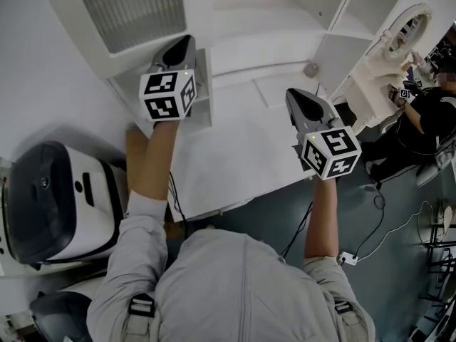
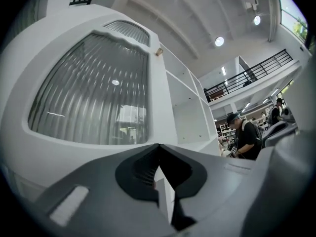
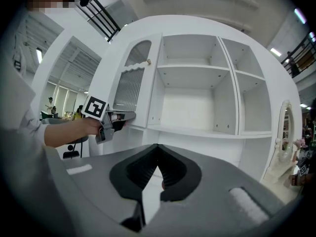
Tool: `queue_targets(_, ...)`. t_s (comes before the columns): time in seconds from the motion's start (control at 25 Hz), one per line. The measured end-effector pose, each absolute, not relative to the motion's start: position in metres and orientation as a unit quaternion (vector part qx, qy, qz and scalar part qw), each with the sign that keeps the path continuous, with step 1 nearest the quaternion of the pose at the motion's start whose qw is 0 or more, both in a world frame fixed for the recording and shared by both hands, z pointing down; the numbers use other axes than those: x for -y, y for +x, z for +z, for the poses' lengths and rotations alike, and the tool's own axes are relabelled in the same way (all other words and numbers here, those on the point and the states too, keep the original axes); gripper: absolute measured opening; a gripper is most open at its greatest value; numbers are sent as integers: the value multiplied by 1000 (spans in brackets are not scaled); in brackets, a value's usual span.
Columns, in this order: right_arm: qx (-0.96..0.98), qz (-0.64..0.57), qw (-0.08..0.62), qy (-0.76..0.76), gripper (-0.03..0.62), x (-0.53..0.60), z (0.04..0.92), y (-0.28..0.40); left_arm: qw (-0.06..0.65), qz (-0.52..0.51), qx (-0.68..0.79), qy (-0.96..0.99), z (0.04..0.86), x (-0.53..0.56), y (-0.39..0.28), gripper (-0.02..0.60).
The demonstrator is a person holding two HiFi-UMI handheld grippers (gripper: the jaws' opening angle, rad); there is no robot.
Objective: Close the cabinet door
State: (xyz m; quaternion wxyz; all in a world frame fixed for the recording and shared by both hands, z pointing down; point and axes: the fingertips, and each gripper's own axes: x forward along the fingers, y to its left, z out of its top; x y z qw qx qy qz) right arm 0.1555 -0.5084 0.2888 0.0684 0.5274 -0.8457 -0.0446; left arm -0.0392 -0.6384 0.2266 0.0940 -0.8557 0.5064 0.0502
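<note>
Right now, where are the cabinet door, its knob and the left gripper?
cabinet door (image 3: 129,90): right gripper view, on its ribbed glass panel.
knob (image 3: 147,61): right gripper view, on the knob's round head.
left gripper (image 3: 131,115): right gripper view, between the tips of its fingers, by the door's lower edge.

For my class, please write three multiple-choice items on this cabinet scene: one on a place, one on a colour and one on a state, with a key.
1. Where is the left gripper?
A. At the cabinet door's lower edge
B. On the top shelf
C. On the floor

2. What colour is the cabinet?
A. Brown
B. White
C. Blue

3. How is the cabinet door?
A. Shut flush
B. Taken off
C. Swung open

Key:
1 A: the right gripper view shows its fingers at the door's bottom corner.
2 B: frame and interior are white.
3 C: the door stands out from the frame, leaving the interior exposed.
</note>
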Motion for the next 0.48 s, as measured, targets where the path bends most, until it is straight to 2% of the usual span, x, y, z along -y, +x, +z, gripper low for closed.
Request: queue_targets(0.48,831,-43,70,551,2,500,286,174,113,28,-525,-843,227,655,-36,14)
